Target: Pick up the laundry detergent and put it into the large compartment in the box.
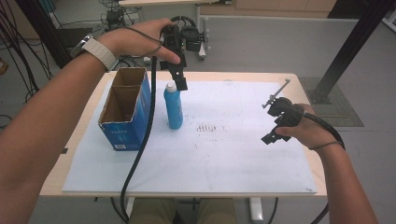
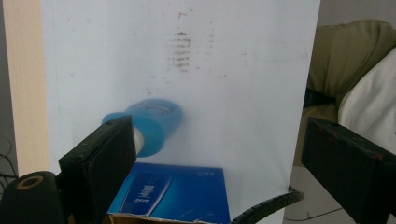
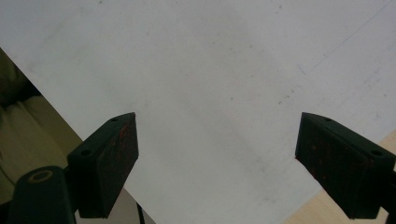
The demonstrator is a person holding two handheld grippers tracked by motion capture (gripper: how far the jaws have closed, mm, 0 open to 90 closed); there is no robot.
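Blue plastic marks the thing in play: in the high view a bottle (image 1: 173, 105) stands upright on the white mat (image 1: 233, 154), toward the table's (image 1: 60, 172) far-left corner, its long axis vertical and its white cap up. Just to its left, near but apart, sits an open cardboard box (image 1: 125, 109) with blue sides. The left gripper (image 1: 180, 79) hangs directly above the cap, tips pointing down, so the bottle lies straight below the tool along its own axis. The right gripper (image 1: 273, 133) hovers low near the table's right edge, well apart from the bottle; the left hand is plainly the nearer one.

From the left gripper view, the jaws stand spread wide. The bottle (image 2: 152, 123) appears end-on and blurred, close against the inner face of the jaw on that view's left rather than centred in the gap, and the box's (image 2: 173, 196) blue side shows beneath it at the bottom edge. My judgement is that a shift sideways would be needed to centre the cap between the jaws before closing, or that the bottle has just been let go.

From the right gripper view, the jaws also stand spread apart, with nothing between them but bare mat (image 3: 210, 70) and a sliver of table edge (image 3: 303, 212).
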